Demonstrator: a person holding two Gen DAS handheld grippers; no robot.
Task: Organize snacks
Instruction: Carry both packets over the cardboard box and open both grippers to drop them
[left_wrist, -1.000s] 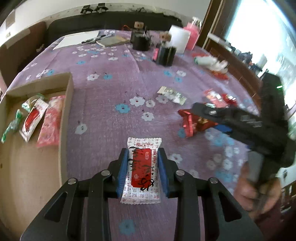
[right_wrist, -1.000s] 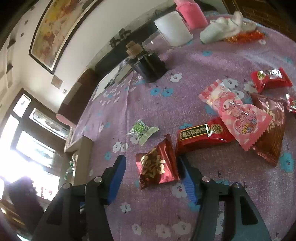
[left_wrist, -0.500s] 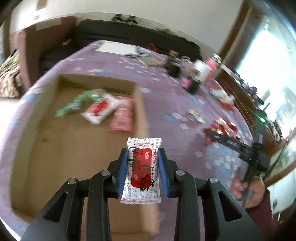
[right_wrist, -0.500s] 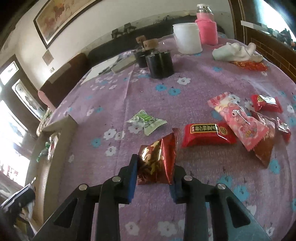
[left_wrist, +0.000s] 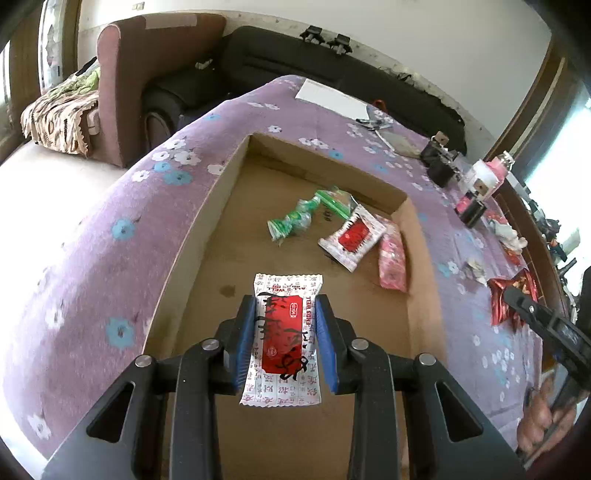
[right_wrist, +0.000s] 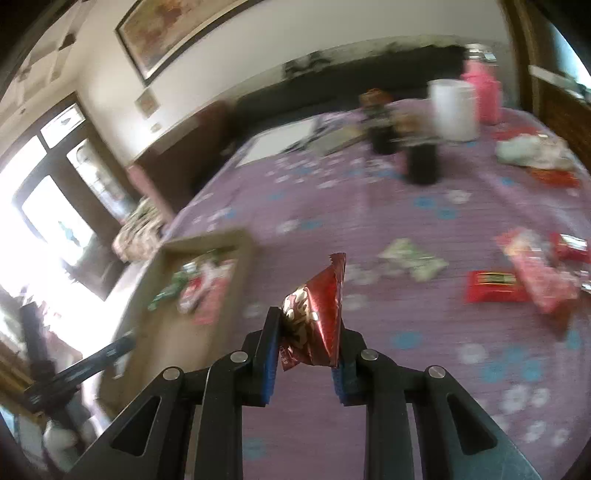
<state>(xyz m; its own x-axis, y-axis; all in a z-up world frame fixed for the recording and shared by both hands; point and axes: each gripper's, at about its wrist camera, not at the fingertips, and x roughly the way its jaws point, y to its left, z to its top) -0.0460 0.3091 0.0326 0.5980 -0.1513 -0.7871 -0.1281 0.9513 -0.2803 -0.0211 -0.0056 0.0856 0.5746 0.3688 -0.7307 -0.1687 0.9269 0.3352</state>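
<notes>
Cardboard box (left_wrist: 421, 236) – green (left_wrist: 295, 221), red-white (left_wrist: 351, 240), pink pkts (left_wrist: 393, 262)

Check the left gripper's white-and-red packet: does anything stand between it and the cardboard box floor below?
Nothing visible does. The left gripper holds the white-and-red packet over bare floor of the cardboard box; the green, white and pink packets lie farther back.

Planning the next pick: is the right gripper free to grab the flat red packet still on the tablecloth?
Probably not yet: the right gripper is shut on a shiny red foil snack. Nothing covers the red packet.
</notes>
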